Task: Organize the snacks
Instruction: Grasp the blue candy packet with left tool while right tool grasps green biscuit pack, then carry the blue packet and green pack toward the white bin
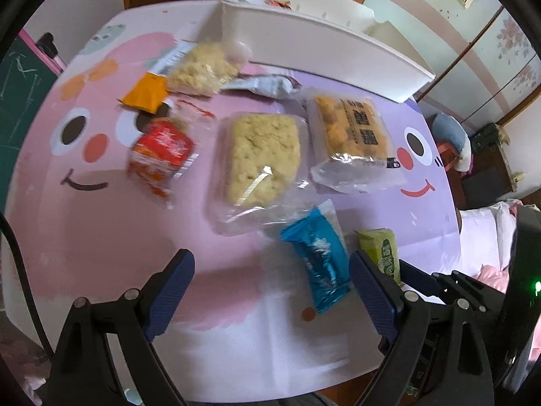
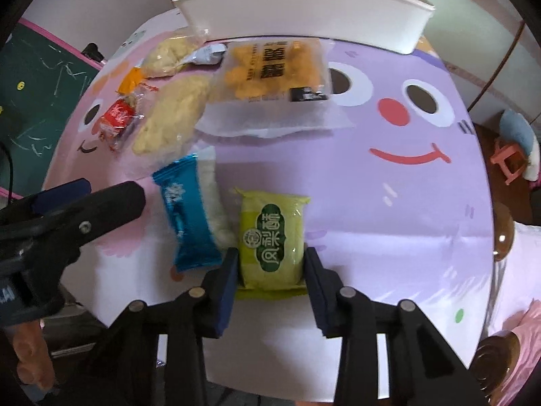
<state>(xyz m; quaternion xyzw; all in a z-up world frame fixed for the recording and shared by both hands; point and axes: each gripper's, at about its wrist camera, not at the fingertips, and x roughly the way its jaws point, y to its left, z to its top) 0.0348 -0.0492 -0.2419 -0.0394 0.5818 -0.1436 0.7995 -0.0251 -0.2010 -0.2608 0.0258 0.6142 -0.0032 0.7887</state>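
Snack packets lie on a pink and purple cartoon table (image 1: 101, 237). My right gripper (image 2: 272, 267) is shut on a green pastry packet (image 2: 272, 237), which also shows in the left wrist view (image 1: 380, 252). My left gripper (image 1: 272, 280) is open and empty above the table, just left of a blue packet (image 1: 319, 257) that also shows in the right wrist view (image 2: 187, 213). Further back lie a pale crumbly cake in clear wrap (image 1: 262, 155), a yellow snack bag with black print (image 1: 351, 132), a red packet (image 1: 160, 150) and an orange packet (image 1: 145, 93).
A white bin (image 1: 324, 44) stands at the table's far edge, and also shows in the right wrist view (image 2: 304, 13). Another clear bag of pale pieces (image 1: 203, 67) and a grey packet (image 1: 263, 84) lie in front of it. A green chalkboard (image 2: 37, 81) stands at the left.
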